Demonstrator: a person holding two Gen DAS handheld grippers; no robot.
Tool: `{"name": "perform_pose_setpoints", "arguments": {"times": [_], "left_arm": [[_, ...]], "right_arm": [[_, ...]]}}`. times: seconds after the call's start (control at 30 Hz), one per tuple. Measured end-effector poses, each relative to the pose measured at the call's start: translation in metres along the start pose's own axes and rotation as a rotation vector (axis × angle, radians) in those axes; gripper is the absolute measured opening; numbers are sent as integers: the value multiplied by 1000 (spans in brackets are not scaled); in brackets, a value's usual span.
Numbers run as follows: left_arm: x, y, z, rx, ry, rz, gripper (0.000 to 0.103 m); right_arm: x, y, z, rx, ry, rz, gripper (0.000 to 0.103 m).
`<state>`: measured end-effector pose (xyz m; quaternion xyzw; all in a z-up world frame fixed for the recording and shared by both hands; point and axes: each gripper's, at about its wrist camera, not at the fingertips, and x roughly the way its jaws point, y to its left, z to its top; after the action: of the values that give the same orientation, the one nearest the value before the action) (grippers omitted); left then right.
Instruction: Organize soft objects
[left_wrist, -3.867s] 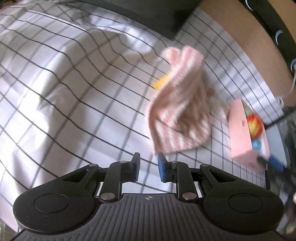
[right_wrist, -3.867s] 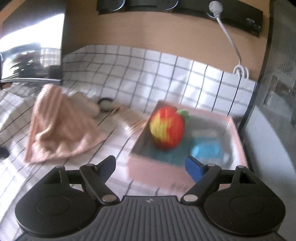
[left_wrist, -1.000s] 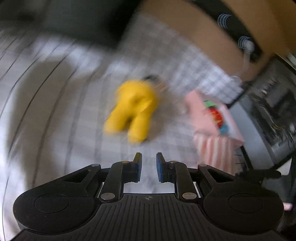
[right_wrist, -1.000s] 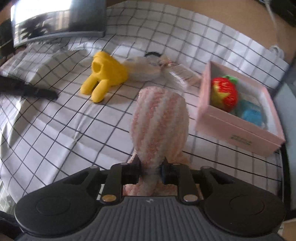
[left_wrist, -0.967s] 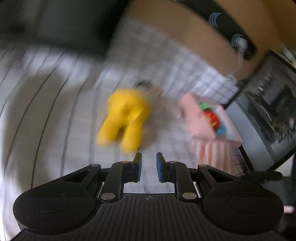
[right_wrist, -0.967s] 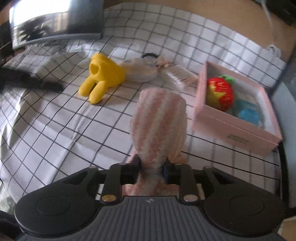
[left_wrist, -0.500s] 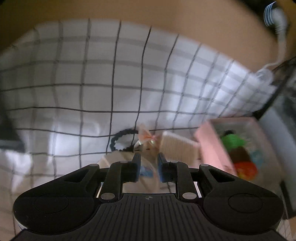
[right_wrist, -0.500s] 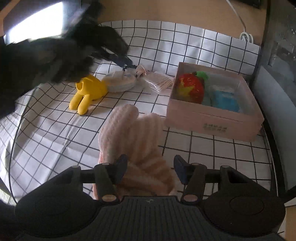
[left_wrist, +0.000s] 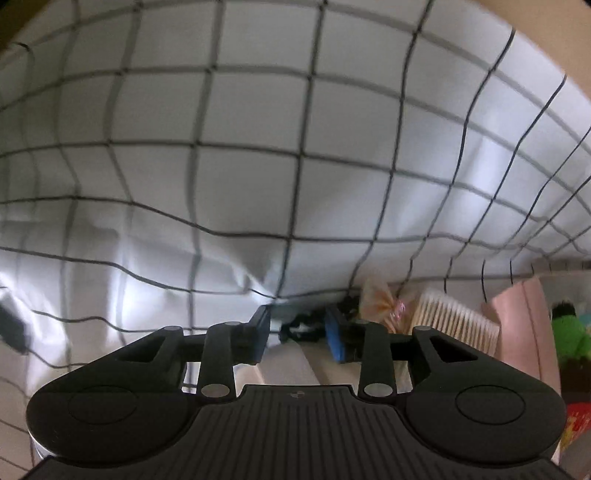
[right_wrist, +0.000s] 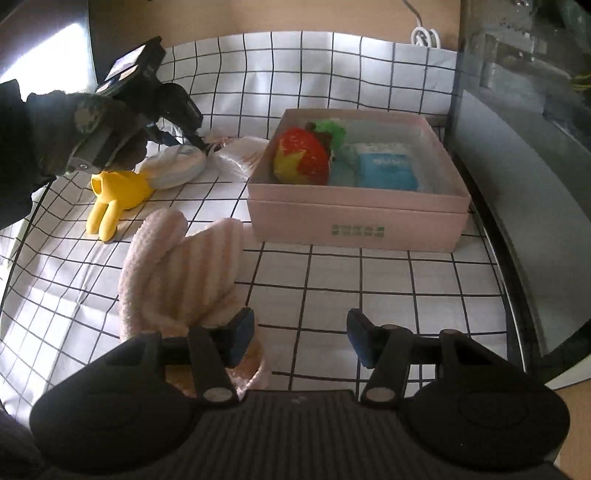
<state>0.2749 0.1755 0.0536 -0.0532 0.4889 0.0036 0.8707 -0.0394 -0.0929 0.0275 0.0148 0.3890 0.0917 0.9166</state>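
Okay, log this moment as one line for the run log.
left hand-held gripper: open, at white pouch | right hand-held gripper: open, empty | striped towel: on cloth | strawberry toy: in pink box

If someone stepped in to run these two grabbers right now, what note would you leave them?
Right gripper: jaws open, empty, beside the pink striped towel lying loose on the checked cloth.
Left gripper: jaws open, down at the black hair tie by the white pouch; nothing gripped yet.
Done: plush strawberry and blue pack sit in the pink box.
Left: towel, yellow toy, pouch, hair tie, clear packet.
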Motion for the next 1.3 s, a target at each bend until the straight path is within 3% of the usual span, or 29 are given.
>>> {"name": "perform_pose_setpoints", "arguments": {"times": [0.17, 0.27, 0.47, 0.67, 0.77, 0.87, 0.97, 1.13, 1.3], "left_arm": [[15, -11, 5, 55, 49, 7, 36], [16, -14, 10, 102, 79, -1, 24], [10, -27, -12, 188, 166, -218, 13], [-18, -33, -61, 284, 178, -252, 17], [-37, -17, -83, 258, 146, -218, 13], [-51, 11, -100, 224, 100, -137, 13], [-67, 44, -107, 174, 39, -53, 13], [-113, 99, -116, -77, -71, -165, 13], [-149, 98, -135, -111, -98, -179, 15]], "right_arm": [[6, 7, 1, -36, 26, 15, 56], [6, 9, 1, -44, 29, 22, 56], [6, 11, 4, -40, 19, 26, 56], [-1, 19, 20, -105, -39, 50, 56], [1, 22, 47, -107, -58, 105, 56], [16, 27, 90, -51, -32, 189, 57], [46, 45, 134, -44, -18, 215, 63], [122, 93, 192, -111, -15, 170, 67], [205, 124, 219, -119, 80, 129, 67]]}}
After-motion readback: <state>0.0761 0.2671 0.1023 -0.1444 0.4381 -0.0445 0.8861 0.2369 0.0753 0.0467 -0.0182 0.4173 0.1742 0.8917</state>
